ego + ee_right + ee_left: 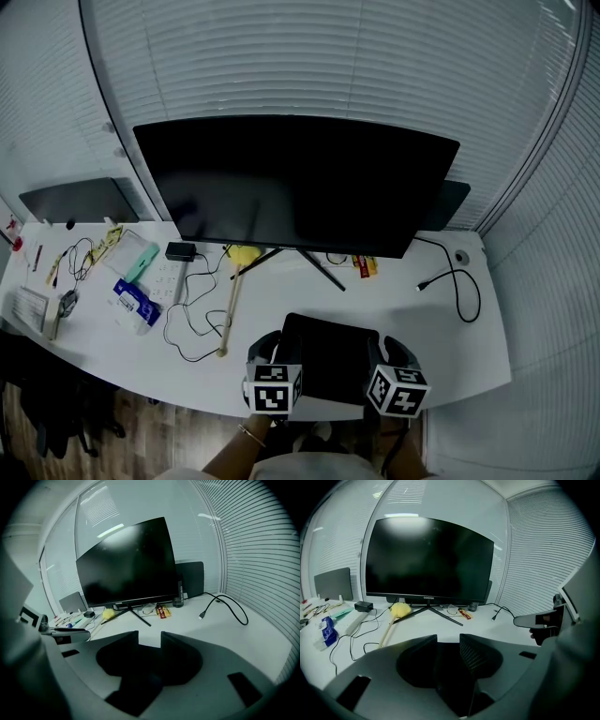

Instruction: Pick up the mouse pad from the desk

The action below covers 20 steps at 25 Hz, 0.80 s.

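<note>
grippers: left gripper (pixel 265 349) and right gripper (pixel 392 352) flank the pad, both with jaws spread, nothing pinched. Looks like a two-sided lift.
pad: black rectangular mouse pad (pixel 330 354) lies flat at the white desk's (pixel 469 361) near edge.
left of pad: yellow-headed wooden stick (pixel 231 305), near but apart.
far: wide black monitor (pixel 295 183), well clear.

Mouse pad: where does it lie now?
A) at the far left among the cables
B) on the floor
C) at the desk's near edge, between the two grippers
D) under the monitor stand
C: the head view shows the mouse pad at the near edge of the desk, with the left gripper and the right gripper flanking it.
</note>
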### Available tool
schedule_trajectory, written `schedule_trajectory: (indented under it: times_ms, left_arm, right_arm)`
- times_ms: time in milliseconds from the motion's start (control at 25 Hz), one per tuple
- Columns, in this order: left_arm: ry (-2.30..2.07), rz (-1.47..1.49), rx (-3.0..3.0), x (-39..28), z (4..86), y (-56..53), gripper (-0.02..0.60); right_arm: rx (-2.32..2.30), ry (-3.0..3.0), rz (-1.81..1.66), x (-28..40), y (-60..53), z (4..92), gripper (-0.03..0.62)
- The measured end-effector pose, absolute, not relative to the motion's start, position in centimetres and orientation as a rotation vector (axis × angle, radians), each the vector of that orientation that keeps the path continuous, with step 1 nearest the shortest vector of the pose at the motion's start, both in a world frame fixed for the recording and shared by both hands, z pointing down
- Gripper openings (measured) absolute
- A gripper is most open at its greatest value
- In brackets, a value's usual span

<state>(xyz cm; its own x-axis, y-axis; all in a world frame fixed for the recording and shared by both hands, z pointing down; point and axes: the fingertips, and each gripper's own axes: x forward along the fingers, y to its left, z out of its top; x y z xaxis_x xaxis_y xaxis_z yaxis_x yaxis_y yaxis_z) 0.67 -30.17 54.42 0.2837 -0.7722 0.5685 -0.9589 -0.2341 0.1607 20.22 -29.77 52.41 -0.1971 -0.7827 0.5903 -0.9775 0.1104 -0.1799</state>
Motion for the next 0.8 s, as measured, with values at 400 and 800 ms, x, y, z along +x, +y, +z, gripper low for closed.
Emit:
schedule_trajectory:
  times_ms: [400,800]
  left_arm:
    - [-1.528,0.555,2.012,0.8,56.7,-29.4,0.163]
    - [-1.507,0.603,1.944,0.4,59.4,-28.7,0.163]
  right_arm:
    - [1.691,-1.998,0.834,21.4,-29.0,54.8,0.16]
    - [1.638,-1.95,0.887,21.9,-28.4,58.0,0.16]
